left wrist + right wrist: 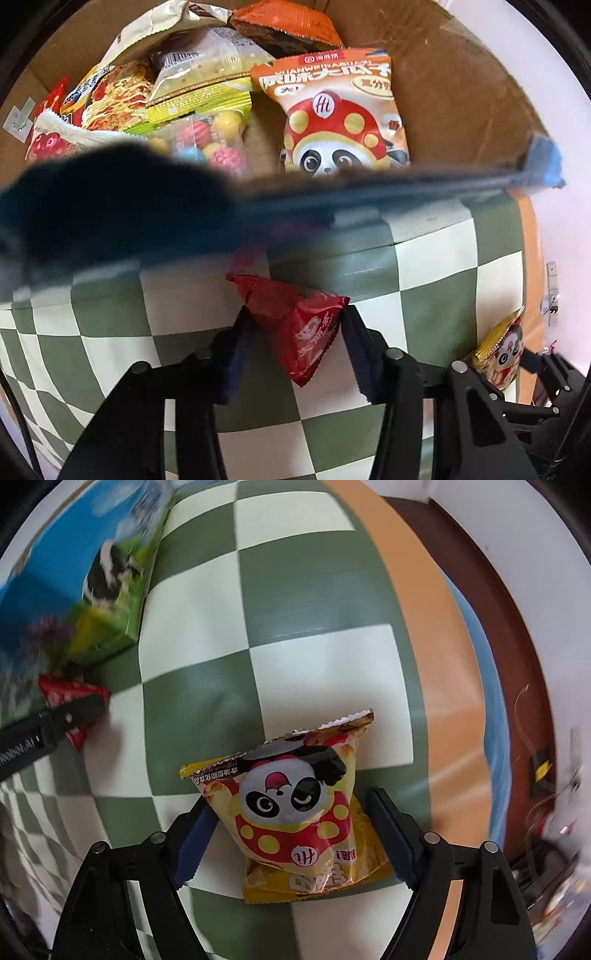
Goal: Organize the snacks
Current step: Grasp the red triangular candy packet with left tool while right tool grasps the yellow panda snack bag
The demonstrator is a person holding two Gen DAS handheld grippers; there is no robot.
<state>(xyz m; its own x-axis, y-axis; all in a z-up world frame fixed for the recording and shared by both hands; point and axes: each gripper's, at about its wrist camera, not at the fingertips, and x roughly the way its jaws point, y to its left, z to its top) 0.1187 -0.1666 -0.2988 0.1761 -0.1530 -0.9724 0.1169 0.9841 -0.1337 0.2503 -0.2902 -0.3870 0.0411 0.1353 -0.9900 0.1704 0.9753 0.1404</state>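
My left gripper (pixel 295 314) is shut on a small red snack packet (pixel 299 325) and holds it just outside the near wall of a cardboard box (pixel 461 110). The box holds several snack bags, among them an orange panda bag (pixel 340 114) and a candy bag (pixel 207 140). My right gripper (pixel 288 812) has its jaws around a yellow panda snack bag (pixel 303 812) above the checkered cloth; the left finger touches the bag, the right finger stands slightly off it. The left gripper with the red packet (pixel 74 701) shows at the left of the right wrist view.
A green-and-white checkered cloth (pixel 295 609) covers the table, with an orange border (pixel 424 664) at its right. The box's outer side with a cow print (pixel 92 572) stands at the upper left in the right wrist view. A brown floor and cables (pixel 535 757) lie beyond the edge.
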